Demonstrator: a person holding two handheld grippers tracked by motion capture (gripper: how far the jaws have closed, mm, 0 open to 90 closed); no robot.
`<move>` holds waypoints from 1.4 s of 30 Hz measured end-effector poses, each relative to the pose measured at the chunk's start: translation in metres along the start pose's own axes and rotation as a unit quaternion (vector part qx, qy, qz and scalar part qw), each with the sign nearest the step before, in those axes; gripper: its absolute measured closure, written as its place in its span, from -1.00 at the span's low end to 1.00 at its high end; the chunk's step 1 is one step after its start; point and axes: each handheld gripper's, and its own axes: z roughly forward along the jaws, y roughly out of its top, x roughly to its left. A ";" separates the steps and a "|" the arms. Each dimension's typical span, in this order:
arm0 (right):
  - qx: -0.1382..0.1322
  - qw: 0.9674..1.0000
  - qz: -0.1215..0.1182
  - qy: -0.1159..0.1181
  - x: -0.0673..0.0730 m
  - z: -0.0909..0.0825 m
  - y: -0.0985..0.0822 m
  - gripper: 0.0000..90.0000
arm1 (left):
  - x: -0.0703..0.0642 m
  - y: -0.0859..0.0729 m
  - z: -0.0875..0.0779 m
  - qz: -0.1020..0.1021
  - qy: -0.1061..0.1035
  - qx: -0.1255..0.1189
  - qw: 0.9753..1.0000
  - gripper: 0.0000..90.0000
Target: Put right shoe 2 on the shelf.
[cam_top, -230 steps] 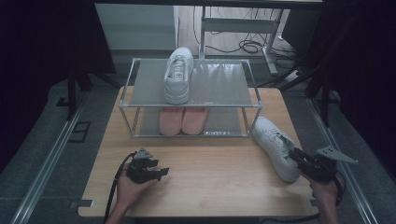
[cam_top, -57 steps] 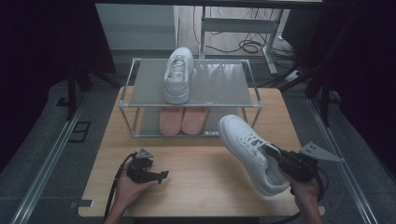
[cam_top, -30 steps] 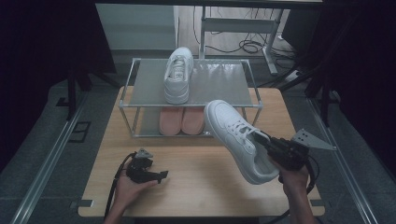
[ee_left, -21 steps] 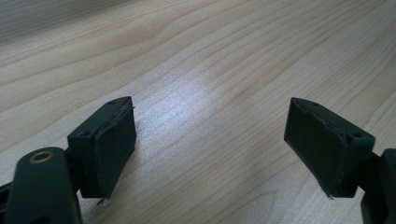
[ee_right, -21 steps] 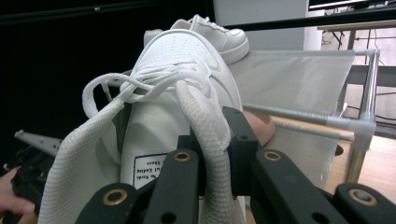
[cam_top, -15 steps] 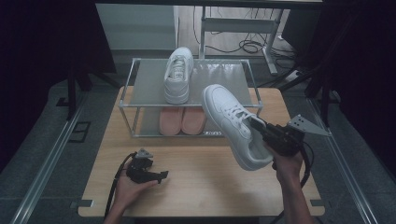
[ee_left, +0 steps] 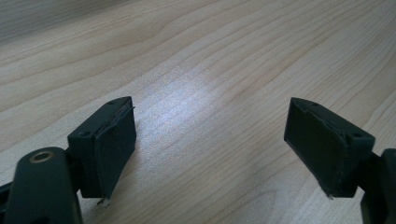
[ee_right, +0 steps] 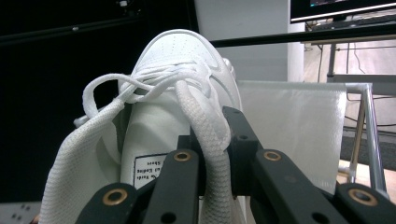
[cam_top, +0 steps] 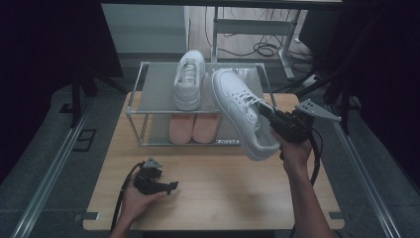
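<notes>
Held aloft above the wooden table (cam_top: 213, 188), toe tilted toward the top shelf of the metal shoe rack (cam_top: 133, 106): a white sneaker (cam_top: 240, 111), clamped at the tongue and collar by the right gripper (cam_top: 277, 121), jaws closed on the shoe with a lace draped between them. Apparently bound for the free spot beside the matching white sneaker (cam_top: 189, 79) already on top, completing the pair. Below, on the lower shelf, a pair of pink shoes (cam_top: 193, 126). Resting on the table near the front edge, the left gripper (cam_top: 171, 187), jaws wide apart and empty, seemingly idle. Inside the tongue, a small white label (ee_right: 149, 170), print too blurred to read with confidence. On the rack's front rail, a small tag (cam_top: 227, 141), illegible.
</notes>
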 end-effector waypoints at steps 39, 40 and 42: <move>0.033 0.994 0.042 -0.096 -0.010 0.098 0.047 0.84 | -0.004 0.002 -0.002 0.002 0.001 -0.012 1.000 -0.59; 0.036 0.994 0.043 -0.098 -0.010 0.101 0.048 0.84 | -0.004 0.002 -0.002 0.002 0.002 -0.014 1.000 -0.59; 0.040 0.993 0.046 -0.101 -0.010 0.108 0.050 0.84 | -0.003 0.002 -0.003 0.002 0.003 -0.014 1.000 -0.59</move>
